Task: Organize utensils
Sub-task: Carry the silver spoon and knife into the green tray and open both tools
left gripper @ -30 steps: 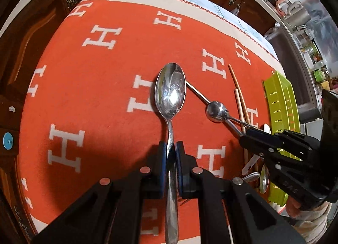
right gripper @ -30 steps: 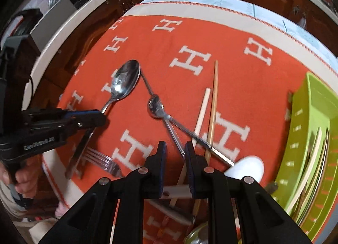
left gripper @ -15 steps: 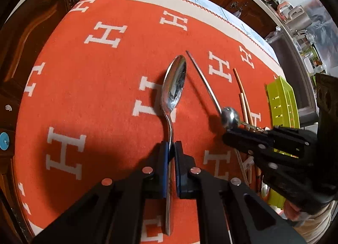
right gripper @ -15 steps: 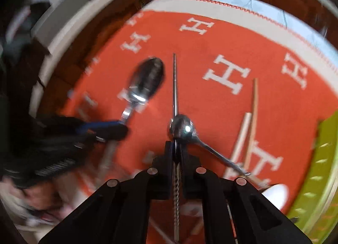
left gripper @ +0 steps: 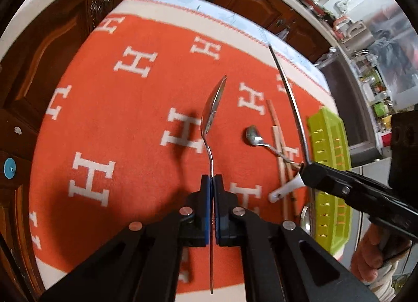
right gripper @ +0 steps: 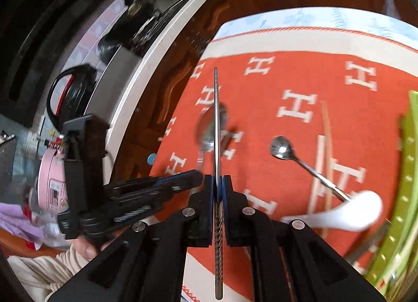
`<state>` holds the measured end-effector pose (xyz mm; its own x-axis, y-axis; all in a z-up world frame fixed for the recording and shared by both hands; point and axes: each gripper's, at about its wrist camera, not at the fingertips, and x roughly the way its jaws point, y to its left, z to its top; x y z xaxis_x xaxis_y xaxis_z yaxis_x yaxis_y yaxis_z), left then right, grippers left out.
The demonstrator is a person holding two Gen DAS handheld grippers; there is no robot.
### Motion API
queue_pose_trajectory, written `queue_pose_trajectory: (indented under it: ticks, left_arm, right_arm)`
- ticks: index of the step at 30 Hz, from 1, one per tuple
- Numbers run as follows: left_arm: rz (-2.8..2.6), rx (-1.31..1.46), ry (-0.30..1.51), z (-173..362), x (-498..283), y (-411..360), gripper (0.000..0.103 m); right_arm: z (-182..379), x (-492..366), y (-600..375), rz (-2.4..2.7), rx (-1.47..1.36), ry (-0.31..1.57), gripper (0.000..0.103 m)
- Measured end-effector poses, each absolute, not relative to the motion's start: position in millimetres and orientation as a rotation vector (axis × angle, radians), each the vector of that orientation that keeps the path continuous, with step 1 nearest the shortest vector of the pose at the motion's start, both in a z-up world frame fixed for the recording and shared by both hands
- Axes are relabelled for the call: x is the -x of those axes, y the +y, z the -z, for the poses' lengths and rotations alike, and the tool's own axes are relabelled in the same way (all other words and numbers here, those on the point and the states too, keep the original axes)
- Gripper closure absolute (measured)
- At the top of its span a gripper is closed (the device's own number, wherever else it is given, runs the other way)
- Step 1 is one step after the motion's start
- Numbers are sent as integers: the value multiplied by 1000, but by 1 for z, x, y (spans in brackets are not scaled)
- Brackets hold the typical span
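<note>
- Left gripper (left gripper: 212,184): fingers clamped on big metal spoon (left gripper: 213,108) at the handle; bowel end fwd, seen edge-on, held clear above the orange cloth (left gripper: 125,124), its shadow on the cloth to the left.
- Right gripper (right gripper: 218,184): fingers shut on metal chopstick (right gripper: 216,119), twisted grip end sticking back btwn the fingers, plain tip pointing fwd, off the cloth.
- In left view the right gripper shows at right w/ chopstick rising up from its tip; a hand (left gripper: 371,257) under it.
- Small metal spoon (right gripper: 284,149) lies on the cloth, handle crossing over 2 wooden chopsticks (right gripper: 325,145).
- White ceramic spoon (right gripper: 350,213) lies near those, just beside green tray (left gripper: 329,150) at cloth's right edge.
- Tray holds more utensils; which kinds, can't tell (blurred).
- Cloth covers the bench; dark wood cabinets (left gripper: 52,48) behind.
</note>
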<state>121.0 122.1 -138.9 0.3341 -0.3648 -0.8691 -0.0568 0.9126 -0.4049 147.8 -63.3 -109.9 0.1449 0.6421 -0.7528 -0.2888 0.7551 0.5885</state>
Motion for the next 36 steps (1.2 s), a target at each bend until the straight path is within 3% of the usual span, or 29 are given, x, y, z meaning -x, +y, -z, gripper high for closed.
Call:
queue_pose_trajectory:
  ticks: [7,15,28,33,36]
  left_arm:
    - [328,335,1171,92,-108,76,103]
    - [486,263,1189,70,-110,-28,103]
    - [480,207,1306,112,-141,-146,102]
    - [473,169,1285,104,-134,-148,81]
    - [462,127,1244,92,-128,-140,78]
  right_arm:
    - [88,-111,-145,-487,-382,1203,97]
    - [79,-69,-248,-252,-400,1174,97]
    - [112,-80,-323,-96,-286,1220,94]
    - [114,-78,-331,-117,-290,1187,86]
    - [112,-74,-328,-123,-298,1175,85]
